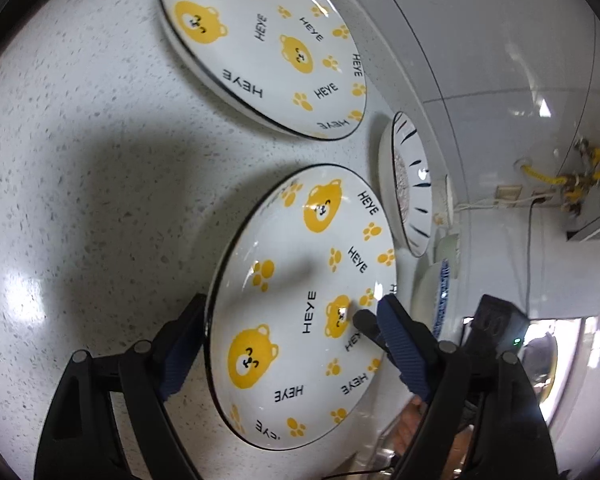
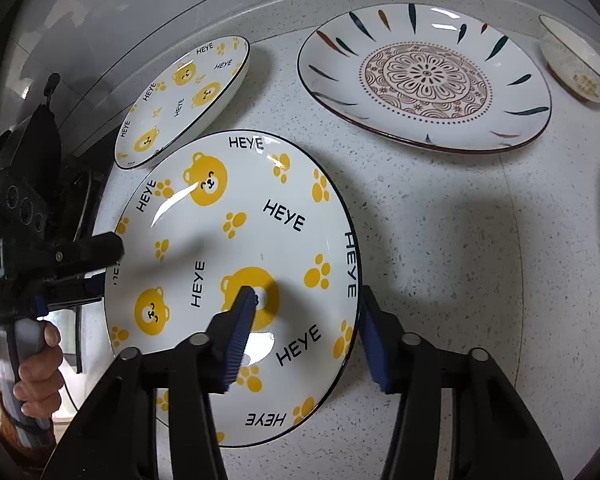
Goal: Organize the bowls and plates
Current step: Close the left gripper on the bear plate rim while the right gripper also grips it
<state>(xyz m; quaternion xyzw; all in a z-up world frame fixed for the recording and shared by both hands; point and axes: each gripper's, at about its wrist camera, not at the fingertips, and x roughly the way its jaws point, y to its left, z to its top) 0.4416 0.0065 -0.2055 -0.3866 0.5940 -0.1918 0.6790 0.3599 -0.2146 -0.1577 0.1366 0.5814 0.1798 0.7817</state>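
Near bear plate is sitting flat on the speckled counter, in front of a second bear plate that is lying toward the wall. A patterned plate and a small bowl are resting farther to the right in the right wrist view.

Both grippers are straddling the same plate, from opposite edges.

Right gripper: jaws are standing at a middling gap with the plate's right rim between them. One pad is lying over the plate's inside face, on the bear print; the other is sitting outside the rim, low at the counter. I cannot tell whether the pads are pressing yet (a sliver of gap seems to show at the outer one).

Left gripper: jaws are standing wide, likewise astride the opposite rim, one finger outside at the counter, one over the inside face. No pad is clearly touching.

The relation that matters: the rim is running crosswise through each jaw gap, so closing should be pinching the wall of the plate from inside and outside. Neither hand is nearer; each is already at its own edge. The person's hand is holding the left gripper's handle.

Judgement: the plate is not yet lifted; a two-sided pinch and lift toward the matching plate looks like the coming step.
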